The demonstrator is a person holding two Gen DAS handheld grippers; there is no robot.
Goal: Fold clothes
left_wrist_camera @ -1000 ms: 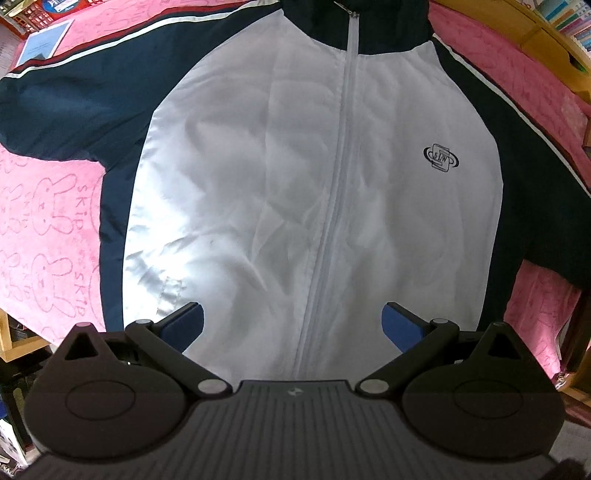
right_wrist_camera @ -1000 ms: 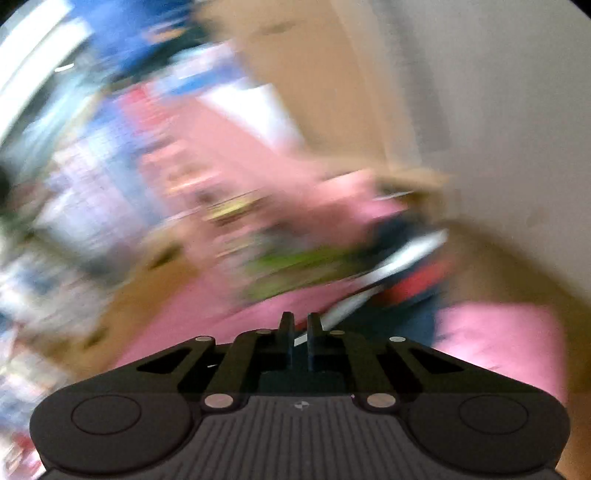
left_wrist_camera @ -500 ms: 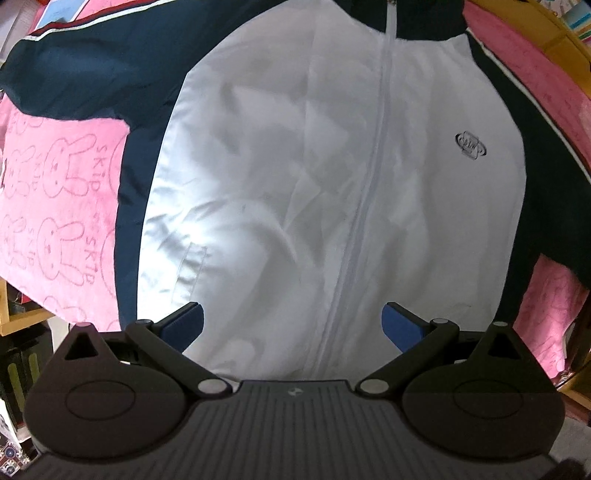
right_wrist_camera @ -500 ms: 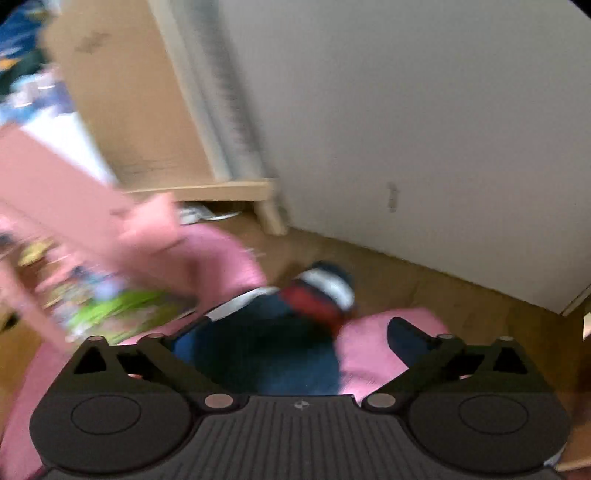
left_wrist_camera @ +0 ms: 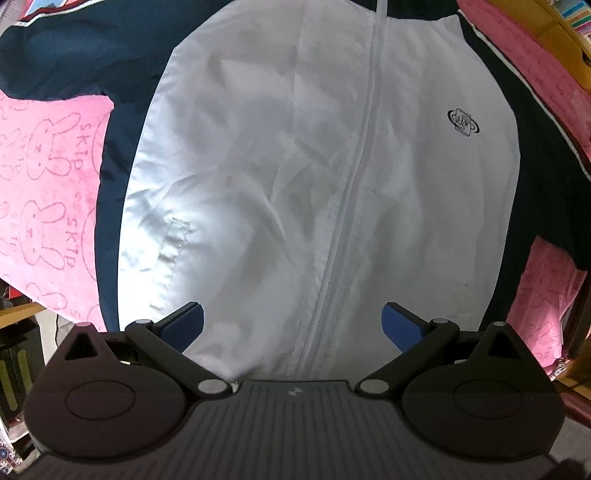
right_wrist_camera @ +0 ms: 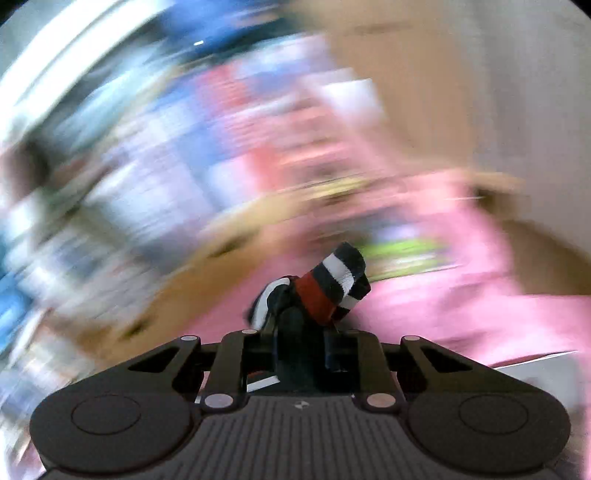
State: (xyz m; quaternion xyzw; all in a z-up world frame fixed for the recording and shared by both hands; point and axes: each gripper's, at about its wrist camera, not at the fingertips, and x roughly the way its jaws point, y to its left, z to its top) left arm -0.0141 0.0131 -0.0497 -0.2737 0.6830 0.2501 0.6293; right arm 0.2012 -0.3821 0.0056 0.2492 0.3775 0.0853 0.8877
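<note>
A white zip-up jacket [left_wrist_camera: 295,166] with navy sleeves and a small chest logo [left_wrist_camera: 463,123] lies flat, front up, on a pink bunny-print blanket [left_wrist_camera: 48,177]. My left gripper [left_wrist_camera: 291,325] is open and empty, hovering just above the jacket's hem, its blue pads on either side of the zipper. My right gripper [right_wrist_camera: 301,328] is shut on the jacket's striped navy, white and red sleeve cuff [right_wrist_camera: 332,291], which sticks up between the fingers. The right wrist view is heavily motion-blurred.
The blanket's edge [left_wrist_camera: 55,306] drops off at lower left, with a wooden shelf [left_wrist_camera: 18,317] below. Wooden furniture [left_wrist_camera: 554,29] stands at the upper right. In the right wrist view, pink blanket [right_wrist_camera: 498,314] and blurred shelves [right_wrist_camera: 110,166] surround the cuff.
My left gripper has moved in closer over the jacket's lower front, still open. My right gripper opened over the sleeve cuff, then shut on it and is swinging fast with it.
</note>
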